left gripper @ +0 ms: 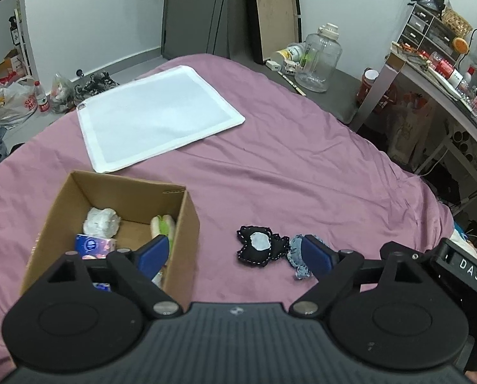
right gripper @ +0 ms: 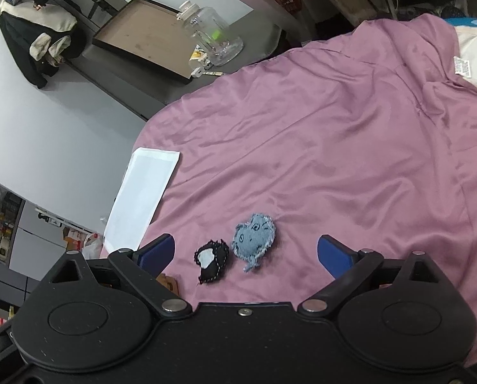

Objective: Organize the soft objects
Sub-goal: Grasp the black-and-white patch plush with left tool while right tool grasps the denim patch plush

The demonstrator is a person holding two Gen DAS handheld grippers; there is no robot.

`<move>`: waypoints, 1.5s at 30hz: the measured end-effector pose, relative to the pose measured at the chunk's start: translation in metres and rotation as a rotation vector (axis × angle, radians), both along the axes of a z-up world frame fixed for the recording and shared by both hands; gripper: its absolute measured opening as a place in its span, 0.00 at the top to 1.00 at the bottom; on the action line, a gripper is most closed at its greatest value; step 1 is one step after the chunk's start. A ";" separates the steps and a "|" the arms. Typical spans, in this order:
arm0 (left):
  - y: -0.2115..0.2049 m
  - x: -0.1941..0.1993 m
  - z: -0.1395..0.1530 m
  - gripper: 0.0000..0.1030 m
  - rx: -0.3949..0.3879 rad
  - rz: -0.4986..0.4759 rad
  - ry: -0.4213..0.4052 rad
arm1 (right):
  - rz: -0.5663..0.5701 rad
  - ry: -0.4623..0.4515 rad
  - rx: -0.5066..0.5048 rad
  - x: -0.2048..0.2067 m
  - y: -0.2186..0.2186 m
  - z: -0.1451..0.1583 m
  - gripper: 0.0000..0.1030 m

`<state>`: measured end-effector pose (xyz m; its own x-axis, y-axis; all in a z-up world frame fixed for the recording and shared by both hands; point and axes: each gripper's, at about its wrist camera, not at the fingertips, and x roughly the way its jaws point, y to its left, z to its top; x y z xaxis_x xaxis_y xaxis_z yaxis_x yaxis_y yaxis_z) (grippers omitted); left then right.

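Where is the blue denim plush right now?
The blue denim plush lies on the purple bedspread, just right of the black plush in the right wrist view, ahead of the open right gripper.

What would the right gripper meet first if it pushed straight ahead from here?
Probably the blue denim toy, with the black felt toy just left of it; both lie on the purple sheet between the open fingers. Depth is uncertain.

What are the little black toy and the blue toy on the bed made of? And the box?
The black toy looks like soft felt with white stitches round its edge and a white patch. The blue toy seems to be denim: faded blue with frayed, fuzzy edges. The box looks like plain brown cardboard, matte, with a wavy layer showing on its cut rim.
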<state>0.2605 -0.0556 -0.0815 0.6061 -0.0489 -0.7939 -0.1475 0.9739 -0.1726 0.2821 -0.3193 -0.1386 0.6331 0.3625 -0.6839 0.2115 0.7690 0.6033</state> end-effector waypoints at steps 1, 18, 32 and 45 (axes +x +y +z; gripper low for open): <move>-0.001 0.003 -0.002 0.14 0.001 0.000 0.004 | 0.002 0.007 0.004 0.004 0.000 -0.003 0.06; -0.020 0.048 -0.061 0.26 -0.036 0.014 0.041 | 0.002 0.086 0.078 0.035 -0.009 -0.064 0.12; -0.014 0.070 -0.108 0.70 -0.064 0.069 0.131 | 0.058 0.114 0.147 0.055 -0.002 -0.089 0.16; -0.011 0.078 -0.126 0.66 -0.147 0.088 0.148 | 0.074 0.125 0.184 0.063 0.001 -0.100 0.19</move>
